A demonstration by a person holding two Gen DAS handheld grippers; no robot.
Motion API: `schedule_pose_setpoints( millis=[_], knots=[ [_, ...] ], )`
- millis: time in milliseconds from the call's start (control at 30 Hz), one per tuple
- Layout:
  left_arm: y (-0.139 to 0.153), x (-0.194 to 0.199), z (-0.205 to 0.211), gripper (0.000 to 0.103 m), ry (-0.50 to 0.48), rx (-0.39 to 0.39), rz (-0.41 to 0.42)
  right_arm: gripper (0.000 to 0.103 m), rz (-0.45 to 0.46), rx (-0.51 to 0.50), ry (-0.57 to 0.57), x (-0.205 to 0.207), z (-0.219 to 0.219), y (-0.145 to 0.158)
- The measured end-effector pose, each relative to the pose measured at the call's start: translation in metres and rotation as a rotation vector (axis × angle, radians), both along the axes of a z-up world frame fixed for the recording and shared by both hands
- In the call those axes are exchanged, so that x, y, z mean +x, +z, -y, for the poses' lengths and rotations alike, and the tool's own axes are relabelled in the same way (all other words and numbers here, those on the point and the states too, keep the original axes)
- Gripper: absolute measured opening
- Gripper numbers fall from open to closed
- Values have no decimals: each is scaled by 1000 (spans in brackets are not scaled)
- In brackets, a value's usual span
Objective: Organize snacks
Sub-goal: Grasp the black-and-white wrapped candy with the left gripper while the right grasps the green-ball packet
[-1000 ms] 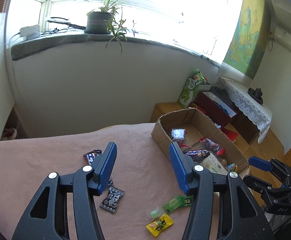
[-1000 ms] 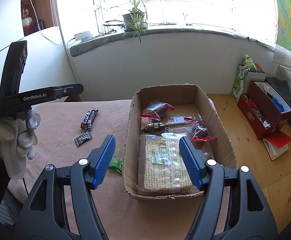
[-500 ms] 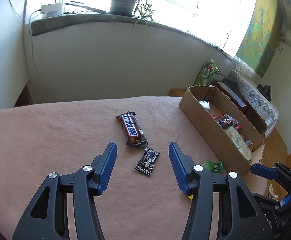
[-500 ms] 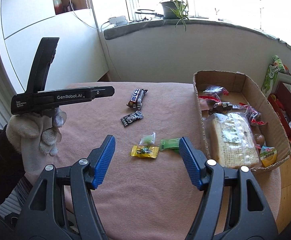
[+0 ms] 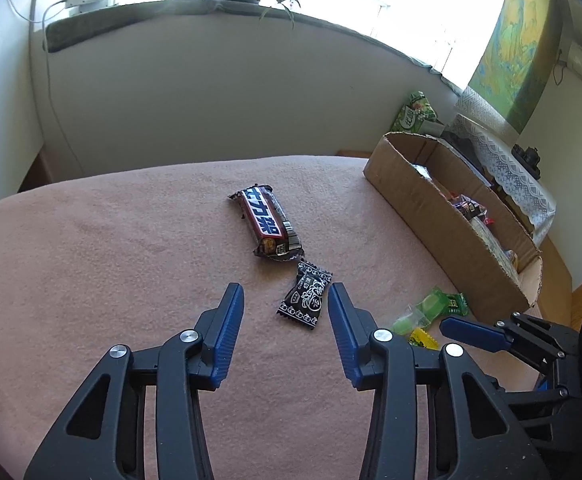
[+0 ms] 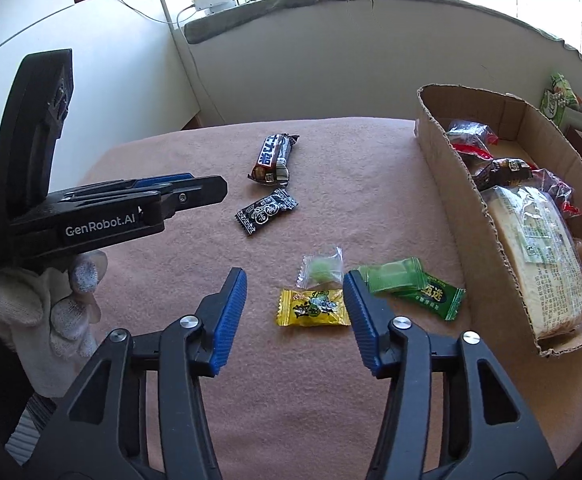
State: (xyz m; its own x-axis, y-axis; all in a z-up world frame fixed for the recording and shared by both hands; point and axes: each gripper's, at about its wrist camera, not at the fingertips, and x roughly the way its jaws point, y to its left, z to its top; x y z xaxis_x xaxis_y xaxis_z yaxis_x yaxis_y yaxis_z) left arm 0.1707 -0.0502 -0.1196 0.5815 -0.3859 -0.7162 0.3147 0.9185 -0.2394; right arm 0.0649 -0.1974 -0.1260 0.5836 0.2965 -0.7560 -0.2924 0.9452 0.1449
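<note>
Your left gripper [image 5: 286,300] angles down over the black patterned candy [image 5: 306,300]; your right gripper [image 6: 295,285] over the yellow candy [image 6: 313,307]. Both jaws have just been closing, gripping nothing.

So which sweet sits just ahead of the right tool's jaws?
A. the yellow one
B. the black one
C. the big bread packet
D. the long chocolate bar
A: in the right wrist view the yellow candy lies on the cloth just ahead of the right gripper, its open jaws not touching it.
</note>
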Motion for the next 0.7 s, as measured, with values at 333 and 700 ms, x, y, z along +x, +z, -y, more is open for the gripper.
schedule_pose_setpoints(
  millis=[333, 700],
  knots=[
    [-14, 10, 27, 41, -82, 90, -6, 46, -32, -30, -17, 18, 1, -17],
    [-28, 20, 37, 38, -98, 155, -23, 45, -51, -77, 4, 37, -11, -27]
  ],
)
